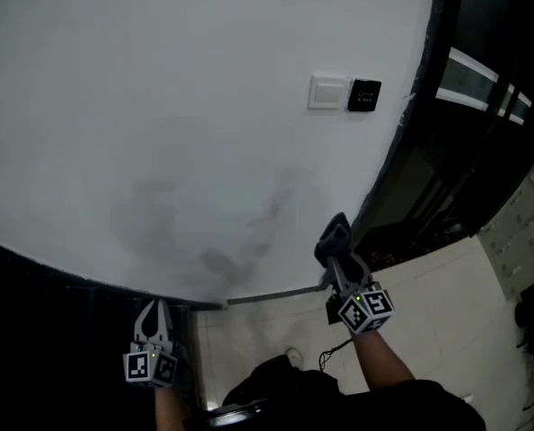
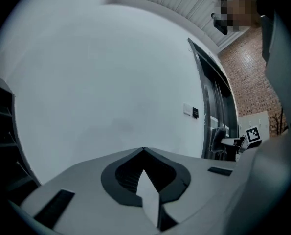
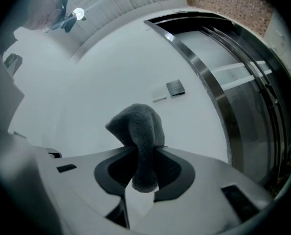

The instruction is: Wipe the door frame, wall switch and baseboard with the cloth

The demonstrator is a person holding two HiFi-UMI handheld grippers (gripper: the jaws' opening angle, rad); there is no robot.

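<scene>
My right gripper (image 1: 336, 239) is shut on a grey cloth (image 3: 138, 131), which bunches up past the jaw tips; the cloth (image 1: 332, 236) hangs close to the white wall, just left of the dark door frame (image 1: 401, 142). Higher on the wall sit a white wall switch (image 1: 327, 92) and a black exit button (image 1: 364, 95), also seen in the right gripper view as the switch (image 3: 160, 97) and button (image 3: 175, 88). A grey baseboard (image 1: 271, 295) runs along the wall's foot. My left gripper (image 1: 154, 317) is low at the left, shut and empty (image 2: 144, 153).
A dark glass door with light stripes (image 1: 482, 88) fills the right side beyond the frame. Pale tiled floor (image 1: 446, 312) lies below it. The wall shows a grey smudged patch (image 1: 213, 232). A dark area (image 1: 33, 330) is at the lower left. A brick wall (image 2: 248, 77) is far right.
</scene>
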